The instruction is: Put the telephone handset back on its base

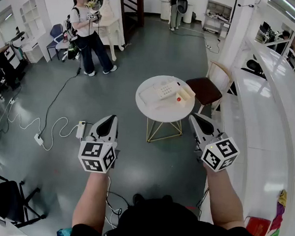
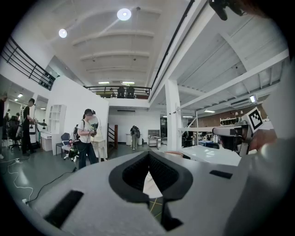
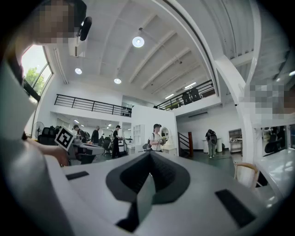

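The left tongs [image 1: 110,119] and the right tongs [image 1: 194,117] are each pressing their jaws together on nothing, pointing level toward the round white surface [image 1: 160,112]. The telephone base [image 1: 167,87] is sitting on it, the handset [image 1: 148,93] is lying just beside the base, well apart from both tongs. A small box [image 1: 185,95] is resting near the base.

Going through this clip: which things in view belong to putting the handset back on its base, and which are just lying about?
For the job:
- telephone on the round white table
- left gripper and right gripper, both shut and empty

Lying about:
- small box beside the telephone
- brown-seated chair
- power strip on the floor
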`<state>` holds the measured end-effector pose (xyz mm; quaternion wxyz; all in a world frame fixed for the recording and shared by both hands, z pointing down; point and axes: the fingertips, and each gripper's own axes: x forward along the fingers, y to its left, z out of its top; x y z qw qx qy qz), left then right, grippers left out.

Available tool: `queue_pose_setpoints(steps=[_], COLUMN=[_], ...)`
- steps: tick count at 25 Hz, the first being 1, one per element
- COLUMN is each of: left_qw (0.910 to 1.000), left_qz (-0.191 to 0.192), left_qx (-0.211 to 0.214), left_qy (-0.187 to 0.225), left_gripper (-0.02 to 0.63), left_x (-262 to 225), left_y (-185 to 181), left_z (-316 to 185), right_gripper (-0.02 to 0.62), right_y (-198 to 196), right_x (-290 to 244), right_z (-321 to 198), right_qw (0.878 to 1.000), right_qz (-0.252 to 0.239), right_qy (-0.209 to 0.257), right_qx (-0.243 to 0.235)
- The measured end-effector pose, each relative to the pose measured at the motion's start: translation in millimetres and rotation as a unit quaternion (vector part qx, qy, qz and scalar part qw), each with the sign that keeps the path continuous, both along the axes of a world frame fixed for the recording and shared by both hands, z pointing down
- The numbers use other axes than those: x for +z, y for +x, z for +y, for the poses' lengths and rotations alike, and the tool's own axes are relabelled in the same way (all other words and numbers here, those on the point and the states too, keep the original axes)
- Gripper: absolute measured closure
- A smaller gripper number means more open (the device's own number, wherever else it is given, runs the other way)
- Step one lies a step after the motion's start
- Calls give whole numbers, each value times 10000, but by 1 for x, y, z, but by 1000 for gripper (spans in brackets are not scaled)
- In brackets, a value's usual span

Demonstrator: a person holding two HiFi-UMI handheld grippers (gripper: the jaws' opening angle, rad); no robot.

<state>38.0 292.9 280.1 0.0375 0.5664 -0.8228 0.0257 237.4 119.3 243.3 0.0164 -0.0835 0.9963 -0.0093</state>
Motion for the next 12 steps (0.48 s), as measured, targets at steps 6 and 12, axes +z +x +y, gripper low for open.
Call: queue_pose_setpoints(steps=[6,12], left_qw=[10000,9999], left_qz=[77,97], left_qx=[36,69], left_qy=[35,54], left_gripper=[597,597], left_x=[0,4], left_y=[-5,-15], left_z=[4,12], right_gripper=[592,592], right_y=[-3,-10], right_x=[2,7], right_z=[5,6], right_qw=[10000,9995], right_qz=[16,-105], right_qy=[-36,-308], right_qx=[-25,34])
